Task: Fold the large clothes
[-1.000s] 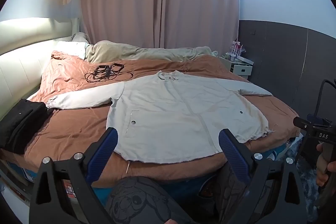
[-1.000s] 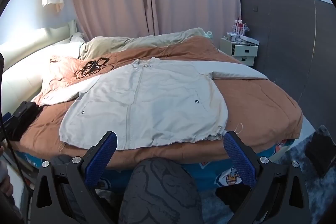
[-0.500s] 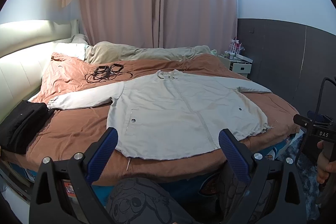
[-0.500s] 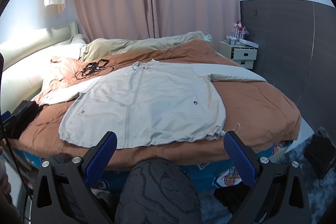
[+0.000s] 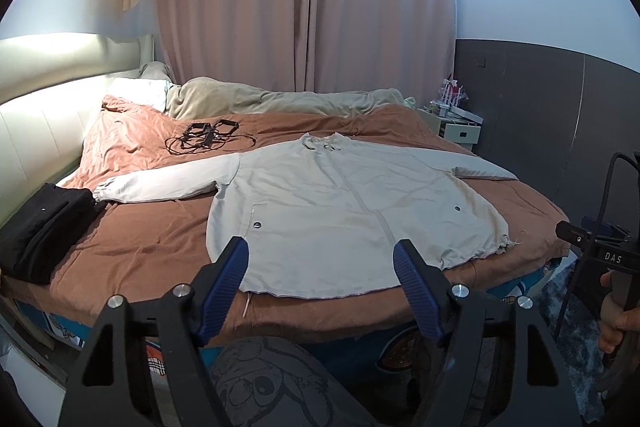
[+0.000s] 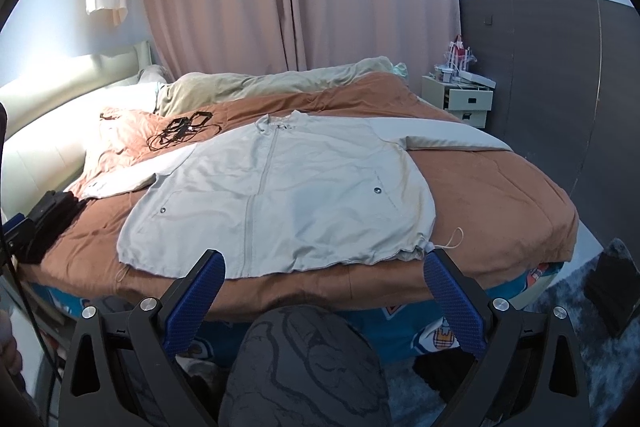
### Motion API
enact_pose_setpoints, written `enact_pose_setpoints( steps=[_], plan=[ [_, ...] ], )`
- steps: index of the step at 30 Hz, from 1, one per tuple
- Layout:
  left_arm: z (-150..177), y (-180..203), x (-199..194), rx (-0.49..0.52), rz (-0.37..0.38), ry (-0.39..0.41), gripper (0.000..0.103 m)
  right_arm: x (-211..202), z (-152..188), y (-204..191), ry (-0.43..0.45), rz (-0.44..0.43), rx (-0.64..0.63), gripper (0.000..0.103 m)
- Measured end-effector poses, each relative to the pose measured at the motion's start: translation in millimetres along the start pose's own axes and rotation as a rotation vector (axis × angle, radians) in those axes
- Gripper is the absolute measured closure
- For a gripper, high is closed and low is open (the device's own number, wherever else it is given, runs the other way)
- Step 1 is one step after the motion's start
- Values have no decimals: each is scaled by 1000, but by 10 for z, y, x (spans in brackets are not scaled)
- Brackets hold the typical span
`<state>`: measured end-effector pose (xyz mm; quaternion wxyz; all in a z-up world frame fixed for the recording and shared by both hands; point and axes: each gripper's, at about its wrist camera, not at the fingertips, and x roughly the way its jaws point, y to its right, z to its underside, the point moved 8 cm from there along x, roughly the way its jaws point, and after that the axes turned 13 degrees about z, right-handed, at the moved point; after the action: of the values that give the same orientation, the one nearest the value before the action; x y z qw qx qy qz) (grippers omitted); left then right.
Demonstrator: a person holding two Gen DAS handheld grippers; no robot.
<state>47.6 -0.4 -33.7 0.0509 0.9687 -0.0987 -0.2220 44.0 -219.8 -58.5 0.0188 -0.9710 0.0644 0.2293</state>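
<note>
A pale grey zip-front jacket (image 5: 344,211) lies face up and spread flat on the rust-brown bedspread (image 5: 152,239), collar toward 12 o'clock near the curtains, hem toward 6 o'clock at the bed's near edge, one sleeve stretched to 9 o'clock and the other to 3 o'clock. No fold looks begun, so the step in hand is judged to be the approach for a first grip. To do it well, each gripper should probably take one hem corner or one sleeve cuff, pinching the full thickness of cloth so the layers travel together, and lift evenly to keep the zipper line straight; the loose drawcord (image 6: 452,241) at the hem's 5 o'clock corner could snag. The tangled black cables (image 5: 206,139) near 11 o'clock and the folded black garment (image 5: 40,223) at 9 o'clock lie apart from the jacket body. The left gripper (image 5: 322,269) hangs above the hem with jaws spread wide, holding and touching nothing. The right gripper (image 6: 324,279) is likewise wide apart and empty, just short of the hem.
</note>
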Motion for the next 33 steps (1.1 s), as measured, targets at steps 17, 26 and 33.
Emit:
enact_pose_setpoints(
  steps=[17,26,33],
  plan=[
    [88,42,-149,0,39,0,18,-153,78,6,-11,5,-6,3],
    [73,43,-222,-6,50,34,13,-203,71,41,-14,3,-6,2],
    [115,49,-265,7,25,30,13,-195,76,46,-10,-17,3,2]
  ],
)
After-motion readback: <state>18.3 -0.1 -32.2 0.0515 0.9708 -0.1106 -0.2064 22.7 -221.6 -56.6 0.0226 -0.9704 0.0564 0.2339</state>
